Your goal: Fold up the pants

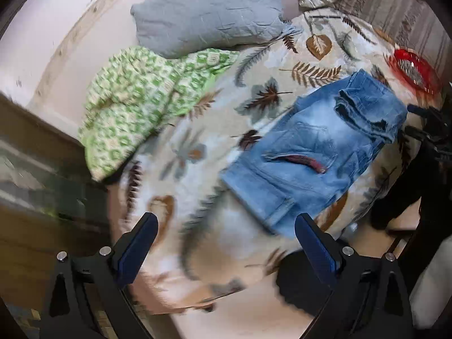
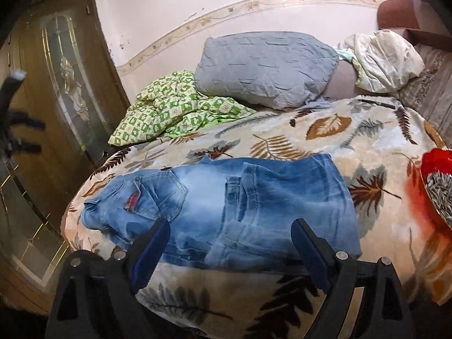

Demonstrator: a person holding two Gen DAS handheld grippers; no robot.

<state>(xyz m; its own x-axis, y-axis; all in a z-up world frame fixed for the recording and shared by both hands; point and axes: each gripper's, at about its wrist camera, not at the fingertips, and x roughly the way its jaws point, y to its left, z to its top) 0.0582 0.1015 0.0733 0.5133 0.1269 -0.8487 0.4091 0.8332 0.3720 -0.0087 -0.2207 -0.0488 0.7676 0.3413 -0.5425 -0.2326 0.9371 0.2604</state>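
Lying folded on the leaf-print blanket (image 2: 282, 141), the jeans (image 2: 226, 197) sit free of both gaping, empty grippers (image 1: 226, 243) (image 2: 230, 248)

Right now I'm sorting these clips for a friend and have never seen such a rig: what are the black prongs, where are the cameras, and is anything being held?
No robot here: a person holds a two-finger gripper in each hand, each with a fisheye camera looking along its fingers. One picture is from the left gripper, the other from the right gripper. Both stand open and hold nothing. The folded jeans lie on a leaf-patterned blanket on a bed. Behind them are a green checked cloth, a grey pillow and a white bundle. A red bowl sits at the right edge.
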